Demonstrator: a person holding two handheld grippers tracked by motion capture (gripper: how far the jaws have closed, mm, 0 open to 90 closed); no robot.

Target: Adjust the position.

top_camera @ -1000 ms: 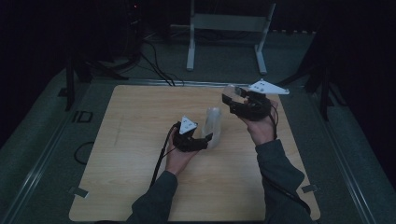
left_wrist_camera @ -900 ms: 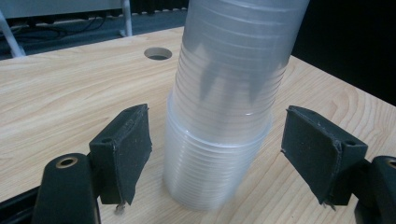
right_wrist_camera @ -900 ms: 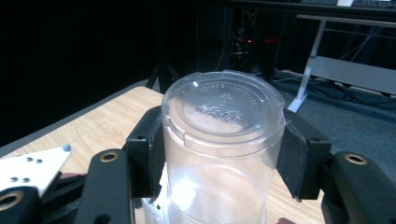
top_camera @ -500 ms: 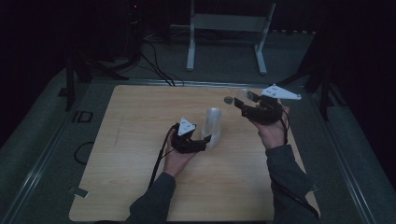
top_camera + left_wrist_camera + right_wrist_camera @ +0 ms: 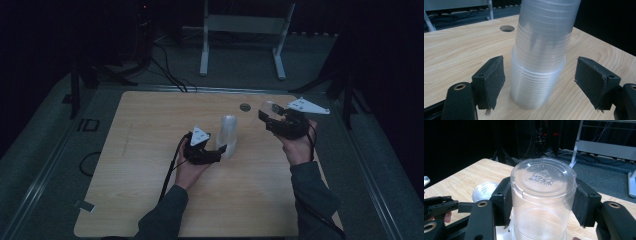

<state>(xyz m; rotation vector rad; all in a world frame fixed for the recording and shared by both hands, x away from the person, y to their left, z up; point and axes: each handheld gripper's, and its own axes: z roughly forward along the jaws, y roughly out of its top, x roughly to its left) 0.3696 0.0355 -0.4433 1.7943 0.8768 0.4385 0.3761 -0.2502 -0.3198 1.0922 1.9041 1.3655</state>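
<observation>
A stack of clear plastic cups (image 5: 228,135) stands upside down on the wooden table (image 5: 150,125). My left gripper (image 5: 220,150) is open around its lower part. In the left gripper view the stack (image 5: 541,50) rises between the two pads (image 5: 491,82), with a small gap on each side. To the right of the stack my right gripper (image 5: 266,118) hangs above the table, shut on a single clear cup (image 5: 270,107). The right gripper view has that cup (image 5: 542,192) bottom-up, squeezed by both pads (image 5: 505,200), with the stack (image 5: 484,191) and the left gripper (image 5: 444,206) lower left.
A round hole (image 5: 245,107) sits in the tabletop behind the stack. A white metal stand (image 5: 245,25) and cables (image 5: 170,75) lie on the floor past the far edge. The table's right edge (image 5: 320,150) runs close to my right hand.
My right gripper has carried the single cup to the right and a little nearer, away from the stack. The left gripper and the stack have stayed put.
</observation>
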